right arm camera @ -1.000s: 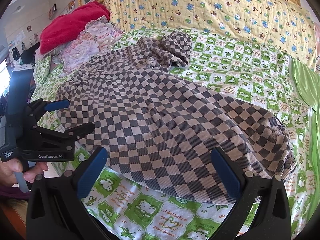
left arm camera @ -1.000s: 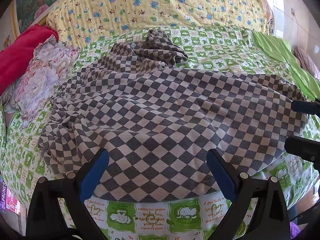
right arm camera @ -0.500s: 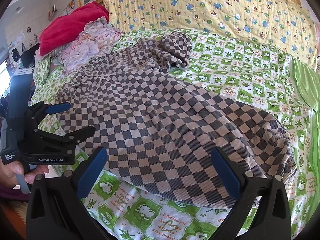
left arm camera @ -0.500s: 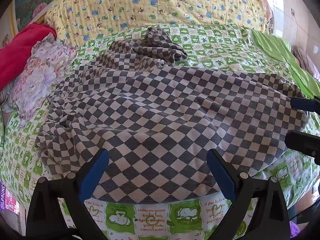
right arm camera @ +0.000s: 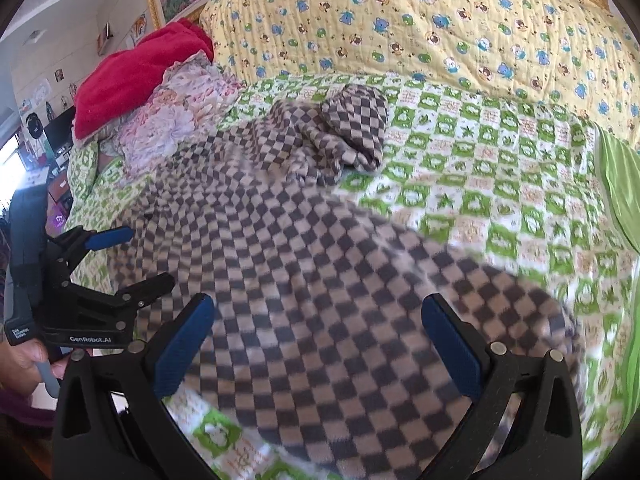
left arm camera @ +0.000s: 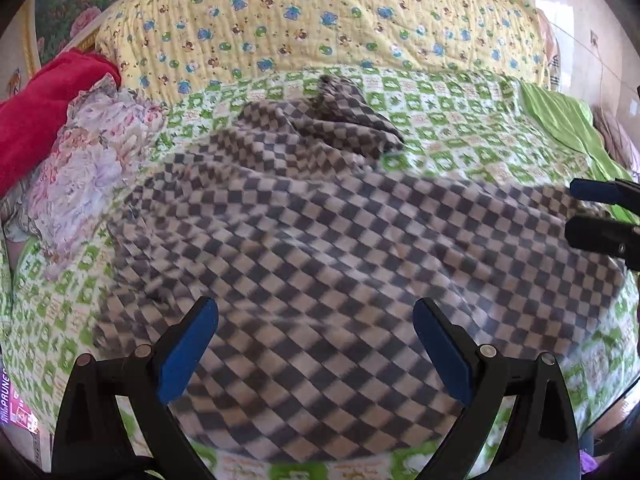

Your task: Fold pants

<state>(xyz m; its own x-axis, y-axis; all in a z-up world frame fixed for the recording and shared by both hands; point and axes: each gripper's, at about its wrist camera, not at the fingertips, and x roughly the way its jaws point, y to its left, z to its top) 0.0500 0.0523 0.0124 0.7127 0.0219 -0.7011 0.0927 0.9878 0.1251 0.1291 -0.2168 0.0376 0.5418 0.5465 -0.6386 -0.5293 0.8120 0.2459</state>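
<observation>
The brown-and-beige checkered pants (left arm camera: 320, 240) lie spread across the green-patterned bed sheet (left arm camera: 460, 136), with a bunched leg at the far end (right arm camera: 352, 132). My left gripper (left arm camera: 316, 344) is open and empty, its blue pads above the near edge of the pants (right arm camera: 320, 300). My right gripper (right arm camera: 320, 340) is open and empty over the near right part of the pants. The right gripper shows at the right edge of the left wrist view (left arm camera: 592, 216), and the left gripper shows at the left of the right wrist view (right arm camera: 136, 258). Both views are motion-blurred.
A yellow animal-print quilt (left arm camera: 320, 20) lies at the head of the bed. A red blanket (right arm camera: 136, 76) and a floral cloth (right arm camera: 172, 120) are piled at the far left. A plain green sheet (left arm camera: 560, 120) lies along the right side.
Both grippers have moved forward over the pants, so the near edge now sits lower in both views. Both stay open and empty.
</observation>
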